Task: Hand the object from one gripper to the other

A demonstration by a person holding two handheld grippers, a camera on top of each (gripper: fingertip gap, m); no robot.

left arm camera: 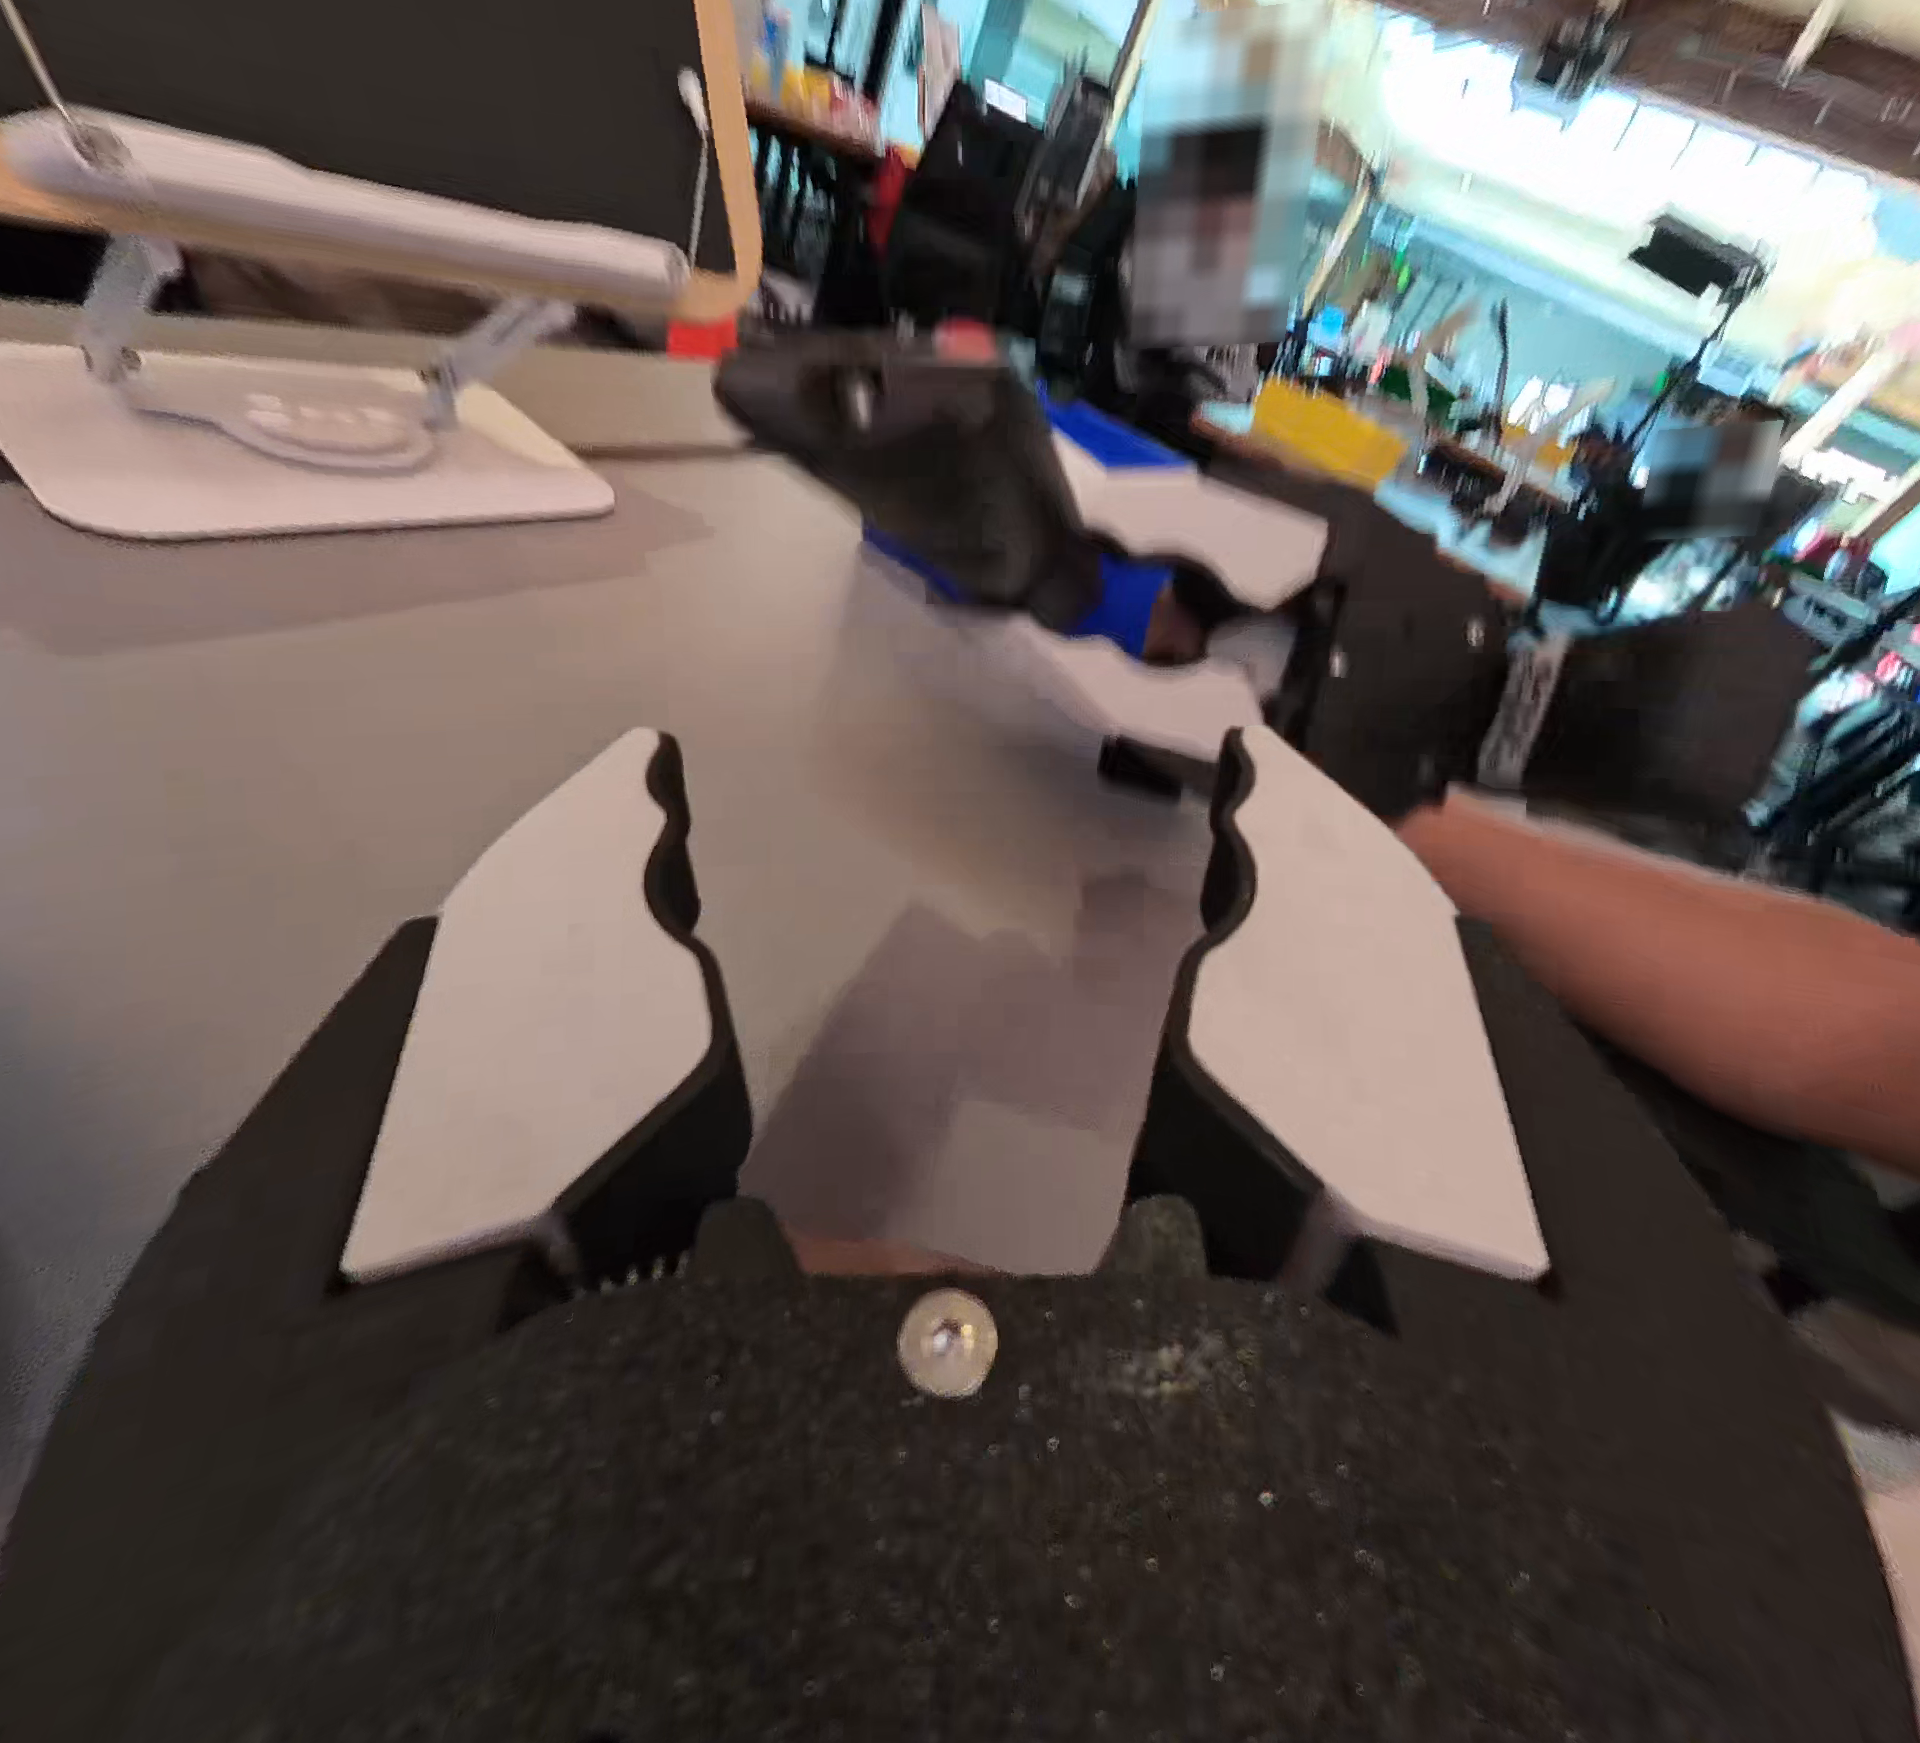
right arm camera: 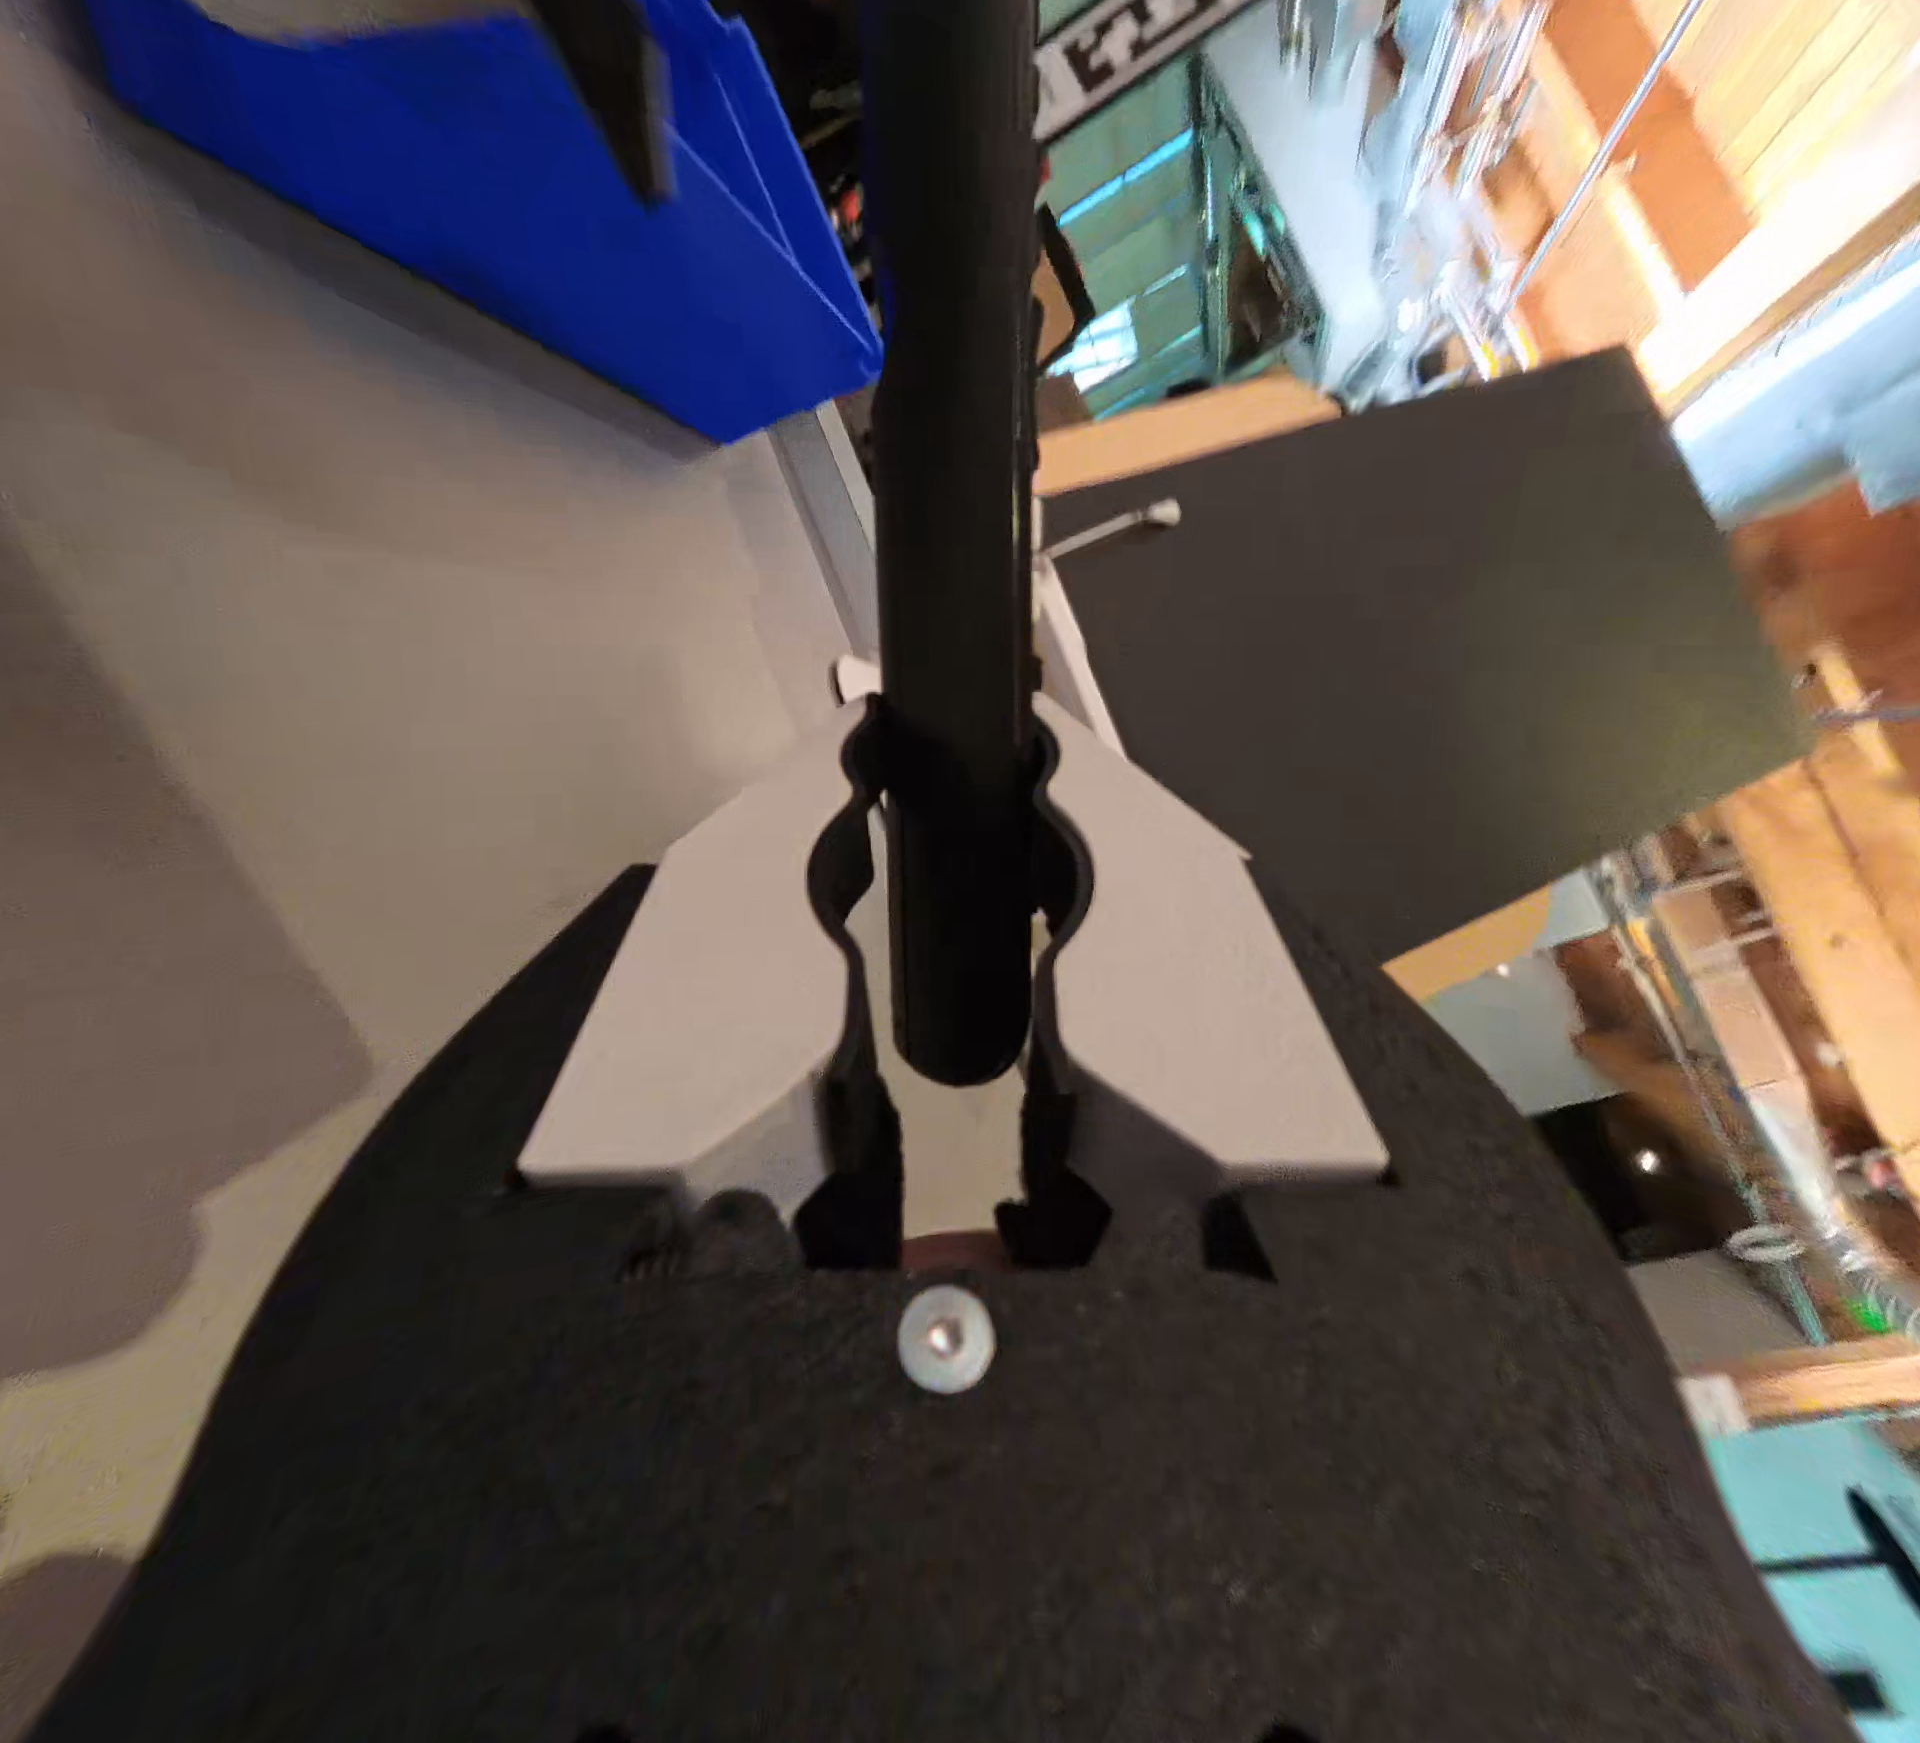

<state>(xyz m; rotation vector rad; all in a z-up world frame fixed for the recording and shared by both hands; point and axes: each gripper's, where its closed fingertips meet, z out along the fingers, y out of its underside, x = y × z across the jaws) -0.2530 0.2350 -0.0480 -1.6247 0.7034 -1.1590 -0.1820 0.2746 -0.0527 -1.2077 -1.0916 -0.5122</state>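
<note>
The object is a black tool with a long round handle [right arm camera: 951,446]. My right gripper [right arm camera: 956,737] is shut on the near end of the handle, which runs straight ahead between its white fingers. In the left wrist view the tool's bulky black head [left arm camera: 935,446], with a red spot on top, sticks out to the left of the right gripper [left arm camera: 1174,592], above the table. My left gripper [left arm camera: 951,748] is open and empty, a short way in front of and below the tool. The views are blurred.
A grey table [left arm camera: 312,810] lies below. A white stand [left arm camera: 312,446] holding a flat device and a black wood-framed board [left arm camera: 364,10] are at the back left. A blue bin [right arm camera: 468,166] sits behind the tool. A forearm [left arm camera: 1662,966] reaches in from the right. About 9 cm separates my left fingertips from my right.
</note>
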